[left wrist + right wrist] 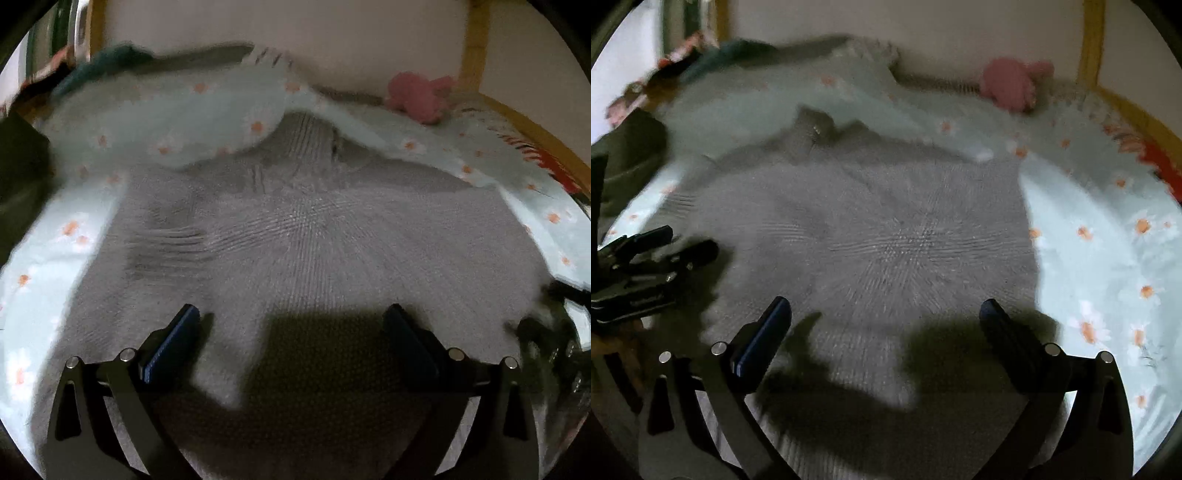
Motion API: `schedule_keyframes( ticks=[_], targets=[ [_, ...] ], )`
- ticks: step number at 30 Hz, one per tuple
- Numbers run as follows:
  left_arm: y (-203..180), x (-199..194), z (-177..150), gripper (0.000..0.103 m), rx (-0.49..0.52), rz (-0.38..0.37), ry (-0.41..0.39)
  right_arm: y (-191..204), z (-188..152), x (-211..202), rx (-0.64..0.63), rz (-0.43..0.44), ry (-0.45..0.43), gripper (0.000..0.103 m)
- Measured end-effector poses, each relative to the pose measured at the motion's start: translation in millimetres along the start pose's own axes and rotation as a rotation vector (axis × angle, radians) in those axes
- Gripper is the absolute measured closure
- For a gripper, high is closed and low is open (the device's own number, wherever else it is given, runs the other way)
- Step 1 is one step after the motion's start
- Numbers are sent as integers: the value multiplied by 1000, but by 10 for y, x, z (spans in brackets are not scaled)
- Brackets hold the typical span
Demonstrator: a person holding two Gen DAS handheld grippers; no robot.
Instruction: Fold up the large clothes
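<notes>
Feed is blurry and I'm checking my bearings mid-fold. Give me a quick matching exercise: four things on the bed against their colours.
Things:
1. knitted garment
2. bed sheet
3. soft toy
4. bed frame

Colours:
A. pink
B. yellow wood
C. grey
D. pale blue-green with orange-centred daisies

Pairs: 1-C, 2-D, 3-A, 4-B

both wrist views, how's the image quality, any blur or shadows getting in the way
Left wrist view: motion-smeared, dark gripper shadow on the grey knit garment, fisheye bending the bed. Right wrist view: similar blur, pink toy soft, heavy shadow near the right gripper.
</notes>
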State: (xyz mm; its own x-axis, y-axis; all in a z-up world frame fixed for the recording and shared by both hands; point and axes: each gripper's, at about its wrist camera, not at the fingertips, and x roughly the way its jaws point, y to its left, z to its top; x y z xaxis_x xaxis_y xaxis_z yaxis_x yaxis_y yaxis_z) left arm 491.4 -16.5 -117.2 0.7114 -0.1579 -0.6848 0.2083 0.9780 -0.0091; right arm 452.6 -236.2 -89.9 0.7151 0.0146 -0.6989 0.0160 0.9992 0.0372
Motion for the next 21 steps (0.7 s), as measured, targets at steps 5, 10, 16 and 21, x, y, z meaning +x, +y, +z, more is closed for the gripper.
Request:
schedule_keyframes(
  ticks=[5,10,16,21],
  targets=[
    [247,-634,-467,5,158,7,-56,-69,-331,-502,-82,5,-32,3],
    [758,-959,-830,5,153,76,-49,-297,-724,-694,-106,-44,-54,3],
    [1278,-1119,-1322,5,10,-57,-35,-741,-1256,-671,90,57,-47,3],
    [1443,-1306,-1800,5,-91,-134,-25,-630,-1509,-782,71,117,-67,3]
  ],
)
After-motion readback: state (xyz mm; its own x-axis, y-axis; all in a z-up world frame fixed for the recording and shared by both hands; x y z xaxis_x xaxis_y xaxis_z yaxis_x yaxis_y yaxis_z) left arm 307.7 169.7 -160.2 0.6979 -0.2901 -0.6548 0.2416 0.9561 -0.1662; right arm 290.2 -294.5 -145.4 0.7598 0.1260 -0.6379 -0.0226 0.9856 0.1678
